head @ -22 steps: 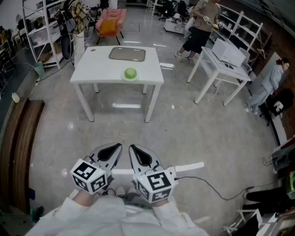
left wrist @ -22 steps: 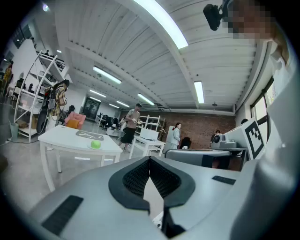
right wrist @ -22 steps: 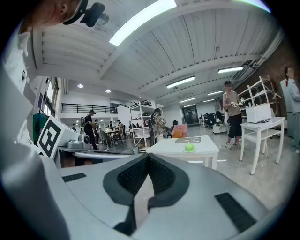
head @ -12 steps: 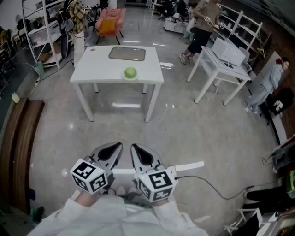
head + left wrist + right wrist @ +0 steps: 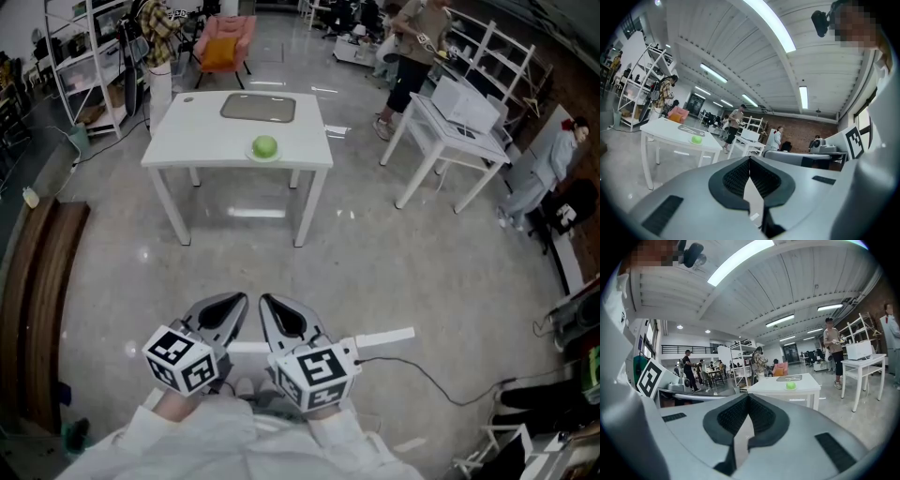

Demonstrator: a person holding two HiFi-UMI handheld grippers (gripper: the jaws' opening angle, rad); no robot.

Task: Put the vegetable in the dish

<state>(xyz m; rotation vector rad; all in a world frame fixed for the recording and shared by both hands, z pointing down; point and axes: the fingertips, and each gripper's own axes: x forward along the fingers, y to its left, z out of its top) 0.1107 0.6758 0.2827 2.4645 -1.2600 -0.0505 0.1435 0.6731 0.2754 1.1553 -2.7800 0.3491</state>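
Vegetable (image 5: 266, 146) sitting well away, left hand-held gripper (image 5: 750, 161) and right hand-held gripper (image 5: 748, 399) both pinched shut, empty, risking knocking it off the surface (image 5: 202, 141).

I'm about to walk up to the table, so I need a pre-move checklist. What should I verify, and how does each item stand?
1. The left gripper is empty, jaws together: ok.
2. The right gripper is empty, jaws together: ok.
3. The round green vegetable is in sight on the white table: ok.
4. The grey rectangular tray holds nothing: cannot tell from here.
5. The vegetable is within reach: not ok, the table stands well ahead.
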